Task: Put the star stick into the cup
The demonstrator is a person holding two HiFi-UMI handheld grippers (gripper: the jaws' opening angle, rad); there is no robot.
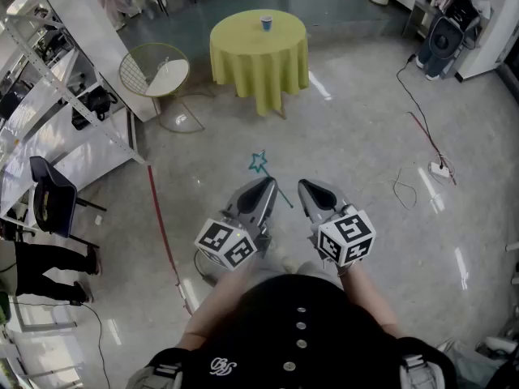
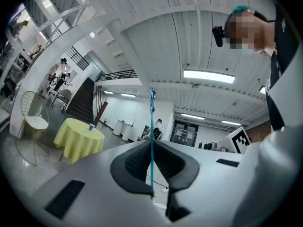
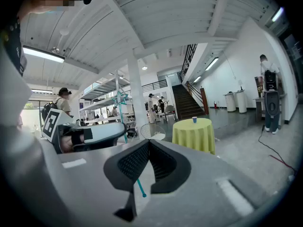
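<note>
— What sits furthest left?
— A white wire chair on the grey floor, just beside a round table under a yellow-green cloth. A small blue cup stands upright near the middle of that tabletop, clear of its edge.
— And the left gripper?
— Its jaws are closed on the teal star stick, a thin rod topped with an outline star. The rod rises straight up from the pads (its star appears edge-on in that view). In the head view it is well apart from the table.
— The right gripper?
— Jaws together, nothing between the pads. The rod's lower tip shows in the gap behind them; whether it touches, I can't tell.
</note>
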